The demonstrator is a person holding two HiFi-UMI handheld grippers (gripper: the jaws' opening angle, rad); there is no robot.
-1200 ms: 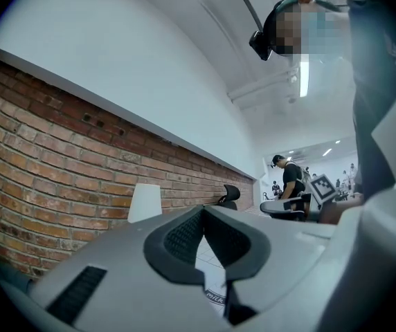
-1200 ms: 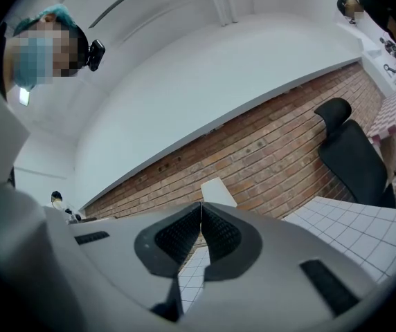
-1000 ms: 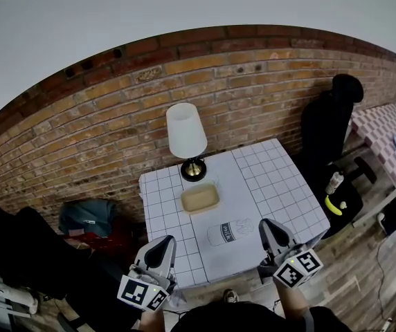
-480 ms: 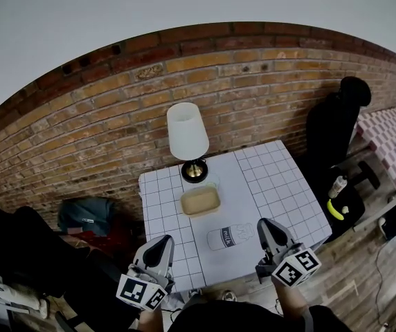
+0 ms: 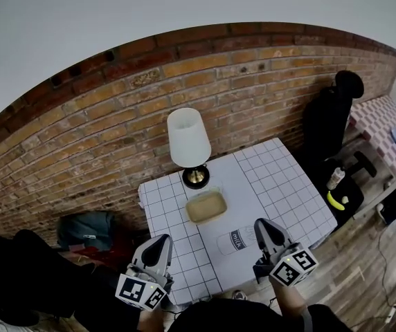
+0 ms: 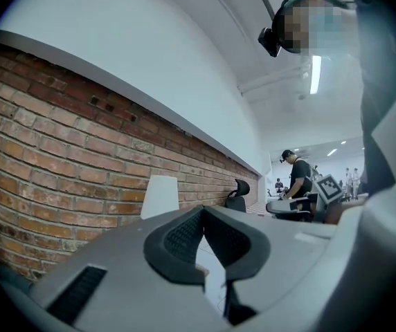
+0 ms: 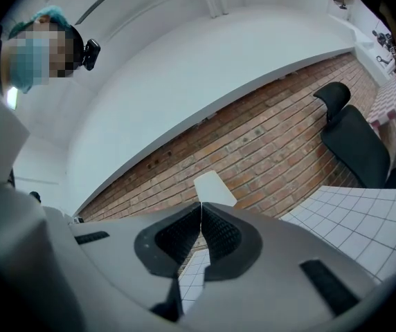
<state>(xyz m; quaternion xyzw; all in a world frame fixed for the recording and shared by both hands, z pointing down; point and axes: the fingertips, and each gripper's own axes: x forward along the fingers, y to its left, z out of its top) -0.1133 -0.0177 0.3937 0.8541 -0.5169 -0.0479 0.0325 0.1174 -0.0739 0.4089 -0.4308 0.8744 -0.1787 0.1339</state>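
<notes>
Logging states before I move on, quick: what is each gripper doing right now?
Left gripper: closed, jaws together, nothing between them.
Right gripper: closed, jaws together, nothing between them.

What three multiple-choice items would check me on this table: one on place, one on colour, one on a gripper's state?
1. Where is the milk bottle?
A. lying on its side on the tiled table, on the person's side of the tan tray
B. upright at the far corner
C. inside the tray

2. What colour is the lamp's shade?
A. red
B. white
C. green

3. How do the right gripper's jaws stand?
A. apart around the bottle
B. clamped on the tray
C. together, nothing between

Answers: 1 A, the head view shows it flat on the tiles in front of the tray; 2 B, the shade reads white; 3 C, the right gripper view shows the pads meeting.
</notes>
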